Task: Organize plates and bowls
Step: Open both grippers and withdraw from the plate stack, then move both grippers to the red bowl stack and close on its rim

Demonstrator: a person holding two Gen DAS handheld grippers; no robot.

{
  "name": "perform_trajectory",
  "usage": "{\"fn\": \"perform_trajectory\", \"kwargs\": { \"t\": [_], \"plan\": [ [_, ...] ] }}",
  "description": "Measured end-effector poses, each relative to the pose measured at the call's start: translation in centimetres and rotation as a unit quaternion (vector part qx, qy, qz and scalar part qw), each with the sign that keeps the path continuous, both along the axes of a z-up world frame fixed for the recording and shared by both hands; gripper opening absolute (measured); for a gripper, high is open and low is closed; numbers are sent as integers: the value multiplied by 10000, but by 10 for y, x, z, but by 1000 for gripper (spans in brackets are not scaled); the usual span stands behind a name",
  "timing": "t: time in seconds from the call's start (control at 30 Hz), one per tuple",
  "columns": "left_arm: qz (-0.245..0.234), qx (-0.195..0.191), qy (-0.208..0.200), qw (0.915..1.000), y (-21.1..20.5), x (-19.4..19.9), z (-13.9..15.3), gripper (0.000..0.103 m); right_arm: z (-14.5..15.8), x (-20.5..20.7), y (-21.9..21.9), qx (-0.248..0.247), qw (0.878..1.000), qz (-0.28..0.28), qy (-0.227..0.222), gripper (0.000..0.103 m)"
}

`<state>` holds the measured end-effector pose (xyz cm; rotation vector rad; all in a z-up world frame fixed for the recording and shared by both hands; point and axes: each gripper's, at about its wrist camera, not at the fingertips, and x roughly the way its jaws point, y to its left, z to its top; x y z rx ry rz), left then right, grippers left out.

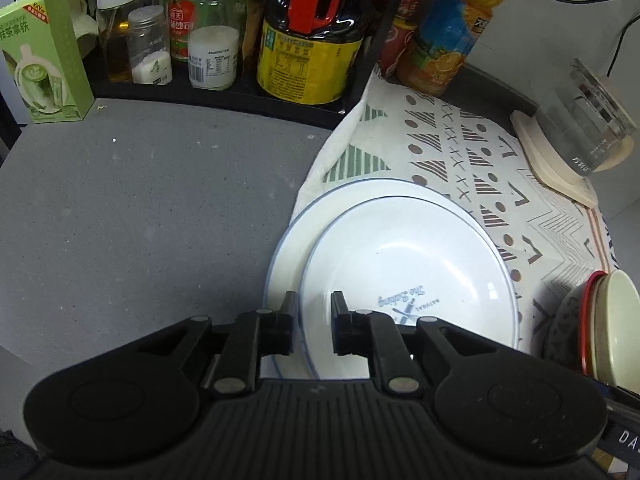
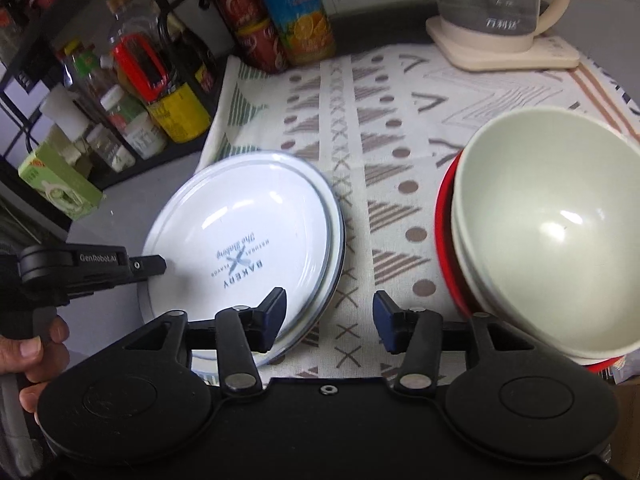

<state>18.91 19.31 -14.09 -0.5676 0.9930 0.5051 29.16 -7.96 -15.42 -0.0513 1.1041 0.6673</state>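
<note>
The plates: a top plate [image 1: 408, 256] printed with a bakery logo sits nested in a slightly larger white plate [image 1: 288, 240], the pair straddling the edge where the grey tabletop [image 1: 140, 200] meets the patterned cloth [image 1: 472, 152]. The left hand-held gripper [image 1: 314, 320] is right at the near-left rim of the top plate, one finger outside the rim and one over the plate's well; the jaws look closed to a narrow gap around that rim, though I cannot tell whether they actually pinch it. So the left side is clearly the nearer one. Plates are round, so no long axis matters; the rim edge is the grip line. Further right, the right hand-held gripper [image 2: 330, 312] hangs released, jaws wide, over bare cloth between the plates and the stacked bowls [image 2: 552, 240], a pale green bowl nested in a red-rimmed one. Free grey tabletop lies left of the plates; a bottle rack [image 1: 240, 92] and kettle [image 2: 492, 4] crowd the back.
</note>
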Motion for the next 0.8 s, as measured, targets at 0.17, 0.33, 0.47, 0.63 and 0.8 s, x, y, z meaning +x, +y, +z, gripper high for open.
{"fn": "perform_trajectory", "kwargs": {
  "t": [0.17,0.33,0.47,0.63,0.8],
  "plan": [
    [-152,-175,-173,9996,-6,1,14,32,10,2,-6,201,9997,-113,-89,51],
    [-314,-245,-419,9983,-15,2,32,59,21,5,-9,339,9990,-198,-229,59],
    [-461,-219,-586,9970,-24,6,45,74,30,6,-16,426,9978,-319,-399,68],
    [-608,-278,-812,9944,-34,11,54,83,37,9,-27,452,9960,-524,-573,80],
    [-832,-343,-877,9921,-48,21,58,86,45,12,-42,594,9928,-832,-624,91]
  ]
}}
